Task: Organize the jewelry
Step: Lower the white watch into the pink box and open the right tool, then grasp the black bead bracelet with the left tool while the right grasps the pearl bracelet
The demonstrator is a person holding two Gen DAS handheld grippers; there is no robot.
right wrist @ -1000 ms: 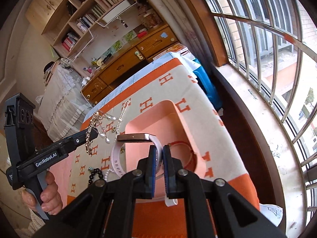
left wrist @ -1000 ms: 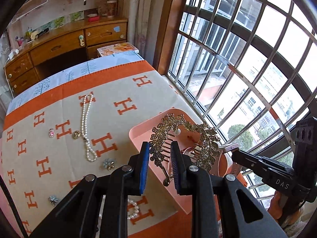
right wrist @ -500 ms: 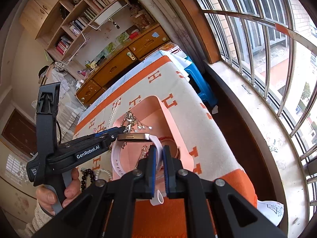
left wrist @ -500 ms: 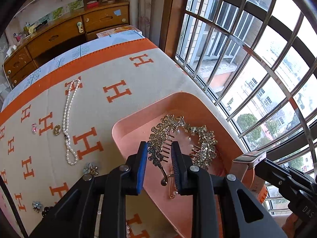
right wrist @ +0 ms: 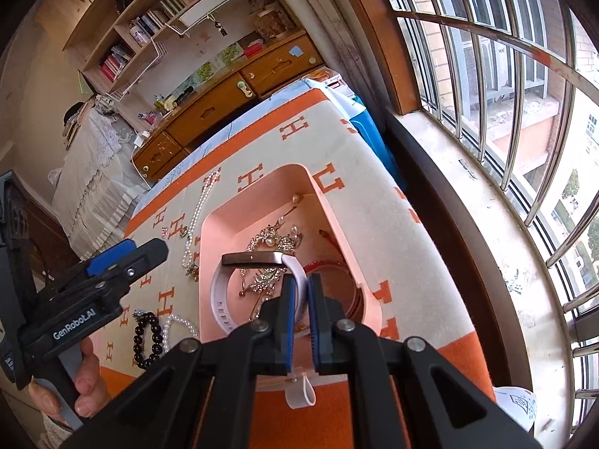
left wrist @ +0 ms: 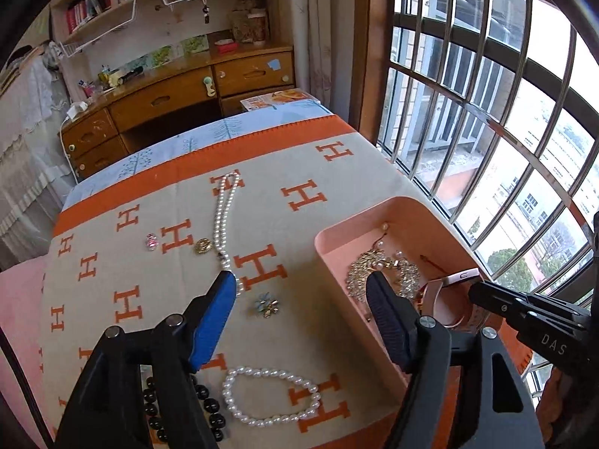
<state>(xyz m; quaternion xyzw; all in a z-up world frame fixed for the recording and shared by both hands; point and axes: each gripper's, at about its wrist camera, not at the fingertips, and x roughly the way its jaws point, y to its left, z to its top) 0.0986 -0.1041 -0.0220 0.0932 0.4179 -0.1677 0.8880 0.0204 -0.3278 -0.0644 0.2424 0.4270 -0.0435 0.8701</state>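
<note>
- Gilt hair comb [left wrist: 382, 275] now lies loose inside the pink tray [left wrist: 352, 220]; a second ago it hung pinched in the left claw [left wrist: 301, 310], above the tray
- Left claw jaws are opening and stand wide, nothing between the pads; it points past the tray's left wall toward the cloth
- Reading: comb counts as put away, left claw is free for the next loose piece
- Right claw [right wrist: 302, 299] as before: narrow, shut on the white strap of the smartwatch [right wrist: 258, 273], which hangs over the tray, lower than a second ago and not yet set down
- Left on the orange-and-cream cloth [left wrist: 112, 262] over the desk: long pearl strand [left wrist: 221, 217], pearl bracelet [left wrist: 271, 396], black bead bracelet [left wrist: 179, 408], flower brooch [left wrist: 266, 306], gold charm [left wrist: 203, 246], small pink piece [left wrist: 151, 241]
- Hard to make out: black bead bracelet is half behind the left claw's finger; the comb's lower end is behind the right-hand pad in the left view
- Red cord [right wrist: 329, 262] in the tray is partly covered by the watch and claw
- Cannot tell whether the watch touches the tray floor
- Holder of the left claw shows only as fingers [right wrist: 84, 385]
</note>
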